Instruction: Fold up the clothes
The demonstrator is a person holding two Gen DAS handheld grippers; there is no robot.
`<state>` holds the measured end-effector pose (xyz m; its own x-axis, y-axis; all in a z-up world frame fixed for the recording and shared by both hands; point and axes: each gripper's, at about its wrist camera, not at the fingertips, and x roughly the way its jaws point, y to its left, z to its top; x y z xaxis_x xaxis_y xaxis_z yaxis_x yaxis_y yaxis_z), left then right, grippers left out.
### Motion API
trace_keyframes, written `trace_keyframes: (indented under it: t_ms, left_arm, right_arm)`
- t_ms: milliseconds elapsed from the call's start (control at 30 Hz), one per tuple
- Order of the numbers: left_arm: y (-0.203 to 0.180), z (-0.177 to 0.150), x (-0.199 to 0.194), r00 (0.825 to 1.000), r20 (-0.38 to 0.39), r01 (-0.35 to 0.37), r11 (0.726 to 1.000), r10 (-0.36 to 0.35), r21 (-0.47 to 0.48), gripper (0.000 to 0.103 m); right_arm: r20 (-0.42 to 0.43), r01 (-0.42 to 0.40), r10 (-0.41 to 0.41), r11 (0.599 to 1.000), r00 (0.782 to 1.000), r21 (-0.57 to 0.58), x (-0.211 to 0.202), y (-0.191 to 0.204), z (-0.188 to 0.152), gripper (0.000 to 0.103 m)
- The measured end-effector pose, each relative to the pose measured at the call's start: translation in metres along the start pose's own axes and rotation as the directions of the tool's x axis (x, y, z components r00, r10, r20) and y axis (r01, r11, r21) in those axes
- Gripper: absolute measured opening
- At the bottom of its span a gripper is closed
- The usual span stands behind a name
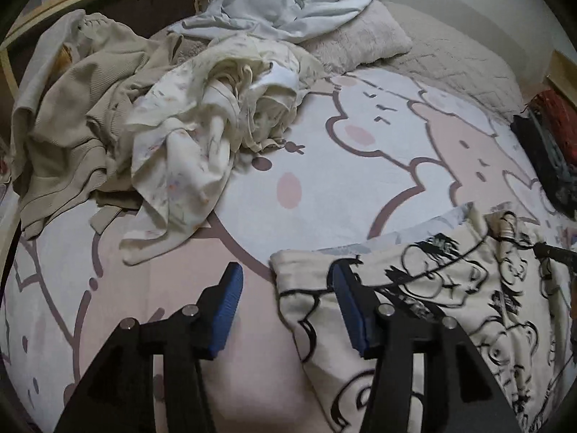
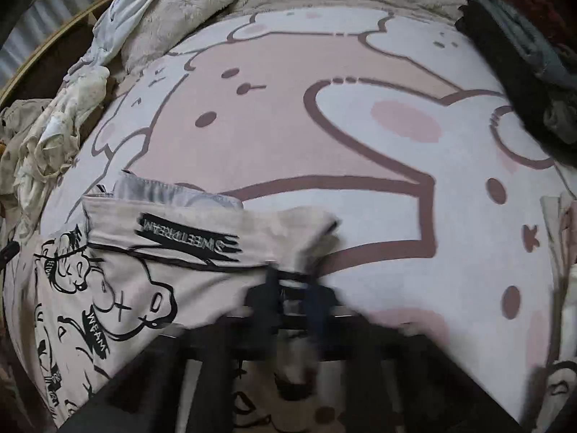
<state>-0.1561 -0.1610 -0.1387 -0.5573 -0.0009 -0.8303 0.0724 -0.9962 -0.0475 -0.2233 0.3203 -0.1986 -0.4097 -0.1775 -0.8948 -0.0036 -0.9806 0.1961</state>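
A cream garment with black cartoon line prints (image 1: 450,296) lies on the bed at the lower right of the left wrist view. My left gripper (image 1: 285,285) is open, its blue pads (image 1: 227,310) straddling the garment's left edge just above it. In the right wrist view the same printed garment (image 2: 119,288) fills the lower left. My right gripper (image 2: 292,281) is blurred and its fingers look closed on a fold of the garment's right edge. A grey cloth (image 2: 173,191) pokes out from under the garment's far side.
A pile of unfolded cream and beige clothes (image 1: 151,119) lies at the far left of the bed, with a white garment (image 1: 295,3) and a fuzzy pillow (image 1: 360,36) behind. Dark folded clothes (image 2: 523,57) sit at the right. The pink cartoon bedsheet (image 2: 288,126) spreads between.
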Motion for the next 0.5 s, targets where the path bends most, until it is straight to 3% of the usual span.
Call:
trace_keyframes:
  t_ms: [100, 167, 267, 300, 367, 400, 433, 500]
  left_arm:
    - [-0.008, -0.014, -0.015, 0.998, -0.011, 0.055, 0.998, -0.055, 0.006, 0.052]
    - [-0.022, -0.031, -0.024, 0.996, -0.036, 0.080, 0.995, -0.078, 0.058, 0.052]
    - [-0.049, -0.058, -0.035, 0.993, -0.067, 0.108, 0.983, -0.099, 0.149, 0.052]
    - [-0.057, -0.066, -0.039, 0.991, -0.076, 0.124, 0.977, -0.112, 0.172, 0.052]
    - [-0.070, -0.081, -0.048, 0.982, -0.097, 0.178, 0.961, -0.161, 0.209, 0.052]
    - [-0.077, -0.088, -0.053, 0.976, -0.105, 0.209, 0.952, -0.189, 0.225, 0.052]
    - [-0.082, -0.095, -0.057, 0.970, -0.114, 0.237, 0.942, -0.215, 0.239, 0.052]
    - [-0.094, -0.110, -0.067, 0.953, -0.136, 0.300, 0.915, -0.273, 0.269, 0.052]
  right_arm:
    - [0.015, 0.090, -0.091, 0.994, 0.996, 0.055, -0.010, -0.026, -0.001, 0.007]
    - [-0.017, 0.151, -0.150, 0.984, 0.988, 0.097, -0.007, -0.050, -0.006, 0.007]
    - [0.014, 0.158, -0.160, 0.983, 0.987, 0.091, -0.009, -0.054, -0.015, 0.007]
    - [0.028, 0.179, -0.182, 0.981, 0.983, 0.078, -0.011, -0.052, -0.017, 0.013]
    - [0.062, 0.237, -0.240, 0.970, 0.969, 0.049, -0.021, -0.045, -0.023, 0.048]
    - [0.081, 0.272, -0.274, 0.962, 0.958, 0.034, -0.028, -0.041, -0.027, 0.077]
    - [0.104, 0.303, -0.303, 0.953, 0.947, 0.021, -0.037, -0.036, -0.031, 0.083]
    - [0.177, 0.329, -0.325, 0.944, 0.929, 0.008, -0.066, -0.027, -0.045, 0.083]
